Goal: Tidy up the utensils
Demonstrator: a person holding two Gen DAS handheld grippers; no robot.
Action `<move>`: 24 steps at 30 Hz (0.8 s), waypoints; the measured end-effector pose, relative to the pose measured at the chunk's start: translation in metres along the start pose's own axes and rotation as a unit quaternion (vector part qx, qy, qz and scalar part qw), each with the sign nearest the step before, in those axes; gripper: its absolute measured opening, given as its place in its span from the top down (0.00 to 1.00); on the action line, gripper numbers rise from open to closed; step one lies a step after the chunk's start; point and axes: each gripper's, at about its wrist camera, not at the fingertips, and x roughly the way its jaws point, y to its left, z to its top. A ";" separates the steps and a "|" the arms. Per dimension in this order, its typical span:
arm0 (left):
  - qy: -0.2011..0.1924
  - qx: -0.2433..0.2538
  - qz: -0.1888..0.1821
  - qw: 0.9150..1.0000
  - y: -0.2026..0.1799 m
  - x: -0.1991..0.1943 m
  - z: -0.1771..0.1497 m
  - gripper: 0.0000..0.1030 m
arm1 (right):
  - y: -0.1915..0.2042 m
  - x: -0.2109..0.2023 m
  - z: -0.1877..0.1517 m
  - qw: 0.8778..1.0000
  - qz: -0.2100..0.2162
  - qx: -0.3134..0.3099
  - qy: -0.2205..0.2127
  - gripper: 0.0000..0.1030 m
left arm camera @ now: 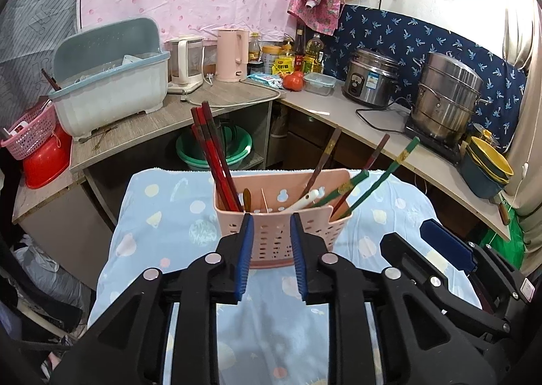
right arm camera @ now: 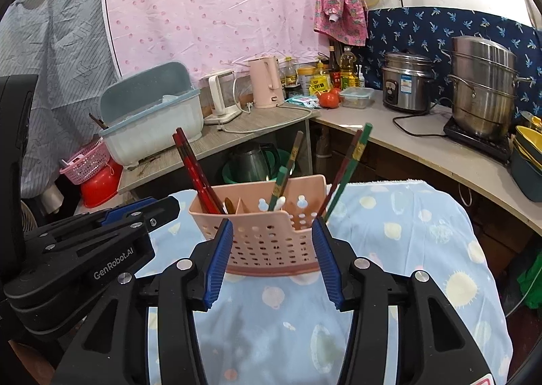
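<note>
A pink perforated utensil basket (left arm camera: 274,236) stands upright on a small table covered by a blue patterned cloth (left arm camera: 169,215). It also shows in the right wrist view (right arm camera: 267,242). Red chopsticks (left arm camera: 211,154) lean in its left compartment. Green chopsticks (left arm camera: 382,178), brown ones and a white utensil (left arm camera: 305,202) lean in its right part. My left gripper (left arm camera: 271,219) is open and empty just in front of the basket. My right gripper (right arm camera: 272,229) is open and empty, its fingers on either side of the basket's front, apart from it. The right gripper body also shows in the left wrist view (left arm camera: 447,242).
A corner counter (left arm camera: 237,97) lies behind the table with a blue dish rack (left arm camera: 111,80), kettles, bottles, a tomato, a rice cooker (left arm camera: 371,80) and a steel steamer pot (left arm camera: 447,97). A pink basket (left arm camera: 30,134) and a red basin stand at the left. Green basins sit under the counter.
</note>
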 end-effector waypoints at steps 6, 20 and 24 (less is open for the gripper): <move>0.012 -0.007 0.004 1.000 -0.003 -0.002 -0.017 0.74 | -0.001 -0.006 -0.015 1.000 -0.009 -0.003 0.011 0.54; 0.036 -0.018 0.020 0.999 0.001 -0.002 -0.051 0.64 | 0.001 -0.011 -0.046 0.999 -0.029 -0.011 0.039 0.51; 0.040 -0.016 0.028 0.999 0.002 -0.001 -0.059 0.60 | 0.001 -0.012 -0.053 0.998 -0.039 -0.018 0.042 0.48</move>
